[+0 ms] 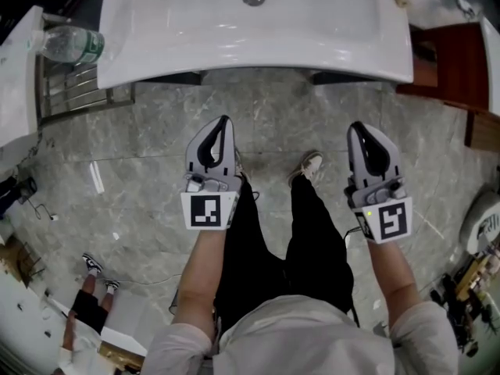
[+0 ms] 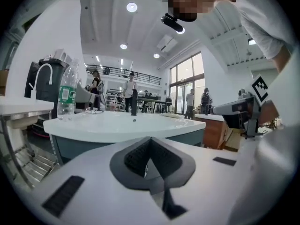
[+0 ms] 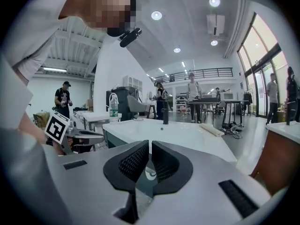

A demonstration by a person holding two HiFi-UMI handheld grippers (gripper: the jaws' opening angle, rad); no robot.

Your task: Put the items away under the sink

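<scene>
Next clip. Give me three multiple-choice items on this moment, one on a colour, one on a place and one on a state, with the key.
1. What colour is the sink?
A. Black
B. White
C. Green

2. Where is the water bottle?
A. In the basin
B. Under the sink
C. Beside the sink's left edge

3. How is the left hand-held gripper?
A. Shut and empty
B. Wide open
C. Shut on the water bottle

Key: 1 B, the head view shows a glossy white basin. 2 C, the water bottle sits just off the sink's left side. 3 A, the left gripper view shows the jaws together with nothing between them.
</scene>
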